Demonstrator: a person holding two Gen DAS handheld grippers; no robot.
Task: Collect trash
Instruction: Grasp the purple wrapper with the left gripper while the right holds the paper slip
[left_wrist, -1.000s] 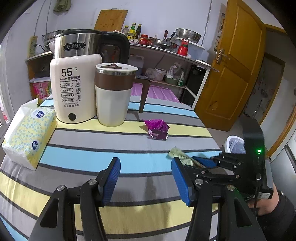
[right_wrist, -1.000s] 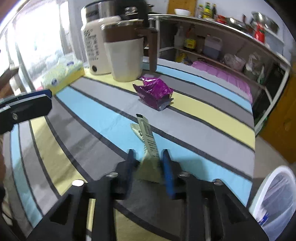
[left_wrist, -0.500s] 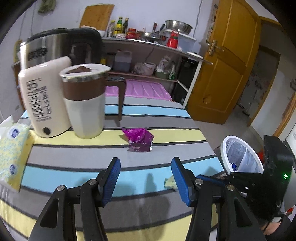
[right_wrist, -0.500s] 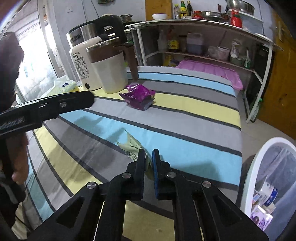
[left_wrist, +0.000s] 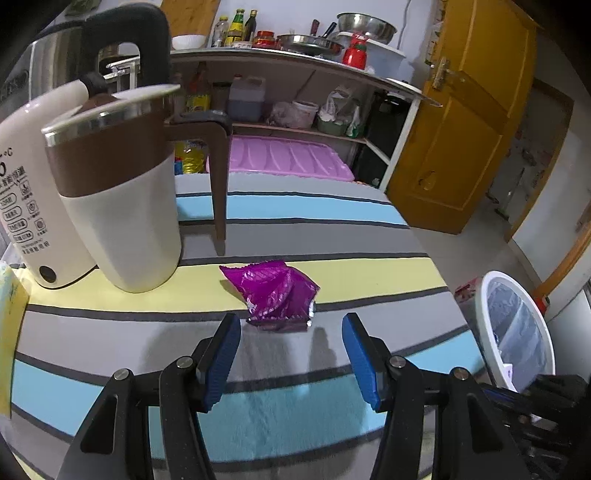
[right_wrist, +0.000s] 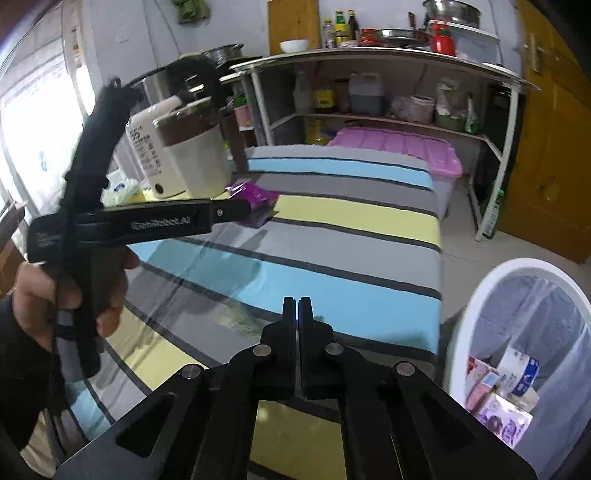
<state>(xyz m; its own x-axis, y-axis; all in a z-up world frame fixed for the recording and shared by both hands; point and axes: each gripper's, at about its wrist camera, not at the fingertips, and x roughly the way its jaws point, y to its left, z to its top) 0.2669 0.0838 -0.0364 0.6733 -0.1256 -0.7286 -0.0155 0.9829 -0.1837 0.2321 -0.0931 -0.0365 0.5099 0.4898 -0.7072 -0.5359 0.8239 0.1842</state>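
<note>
Only the left wrist view shows the gap of the left tongs (left_wrist: 291, 354) from behind, with the purple wrapper (left_wrist: 275, 295) lying whole just ahead of it. Only the right wrist view shows the hand (right_wrist: 48, 291) gripping that tool, the cartons (right_wrist: 506, 391) inside the white bin (right_wrist: 465, 306), and a blurred pale green wrapper (right_wrist: 236, 319).

The surface (left_wrist: 332, 214) is covered by a cloth striped blue, grey and yellow. A brown-and-cream mug (left_wrist: 122, 221) and a cream kettle (left_wrist: 22, 184) stand on it, left of the purple wrapper. Beyond it a pink lidded box (left_wrist: 288, 158) is seen under a cluttered shelf (left_wrist: 295, 62), beside a yellow door (left_wrist: 461, 129). The bin stands on the floor off the surface's right edge.

The left tongs are spread wide, holding nothing, just short of the purple wrapper. The right tongs (right_wrist: 297, 314) are pressed together; the green wrapper lies at their left tip, but whether it is pinched cannot be told.
</note>
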